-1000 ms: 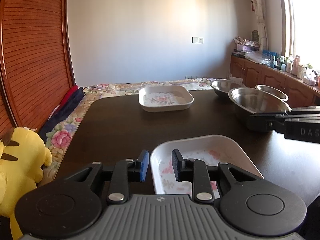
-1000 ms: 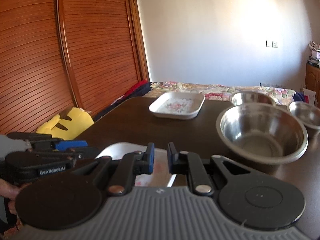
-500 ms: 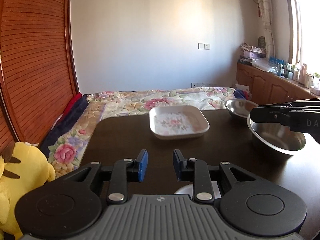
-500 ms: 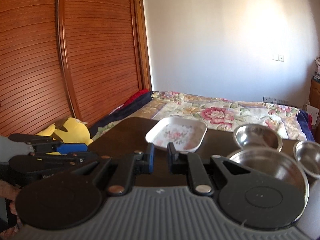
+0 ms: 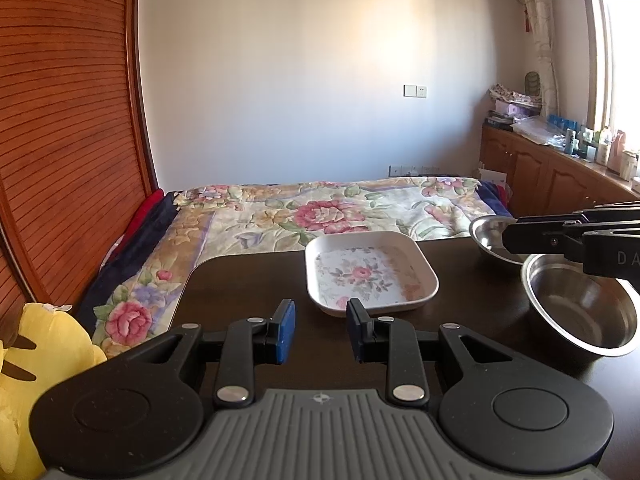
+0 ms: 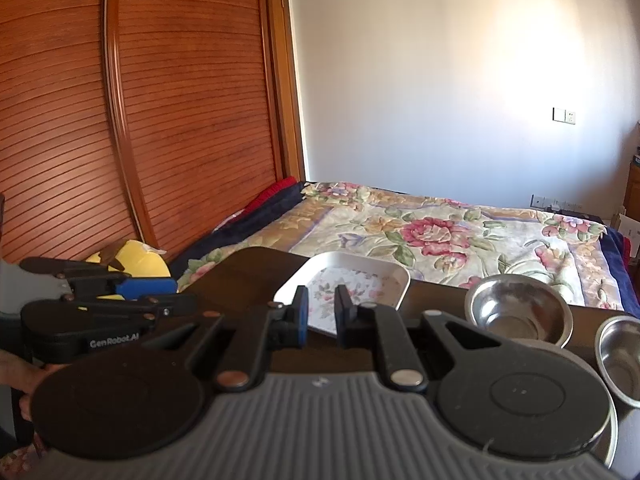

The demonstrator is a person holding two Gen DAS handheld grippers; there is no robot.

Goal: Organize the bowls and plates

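Square plate [image 5: 370,270]: white, floral print, raised rim, rounded corners; sits near far edge of dark table [image 5: 240,280]. Likely stiff, glazed, slippery, breakable; best pinched at rim. Steel bowls [image 6: 518,312] toward far right corner: thin, shiny, probably light, grip at lip. Left gripper [image 5: 320,330]: narrow gap, empty. Right gripper [image 6: 322,314]: nearly closed, empty.

Ahead of the left gripper [image 5: 321,330] a square dish [image 5: 370,271] sits on the table [image 5: 248,280], just beyond its jaws. To the right of them stand two steel bowls [image 5: 580,306], one behind the other. Behind the table lies the bed [image 5: 320,210]; a plush toy [image 5: 44,360] sits left.
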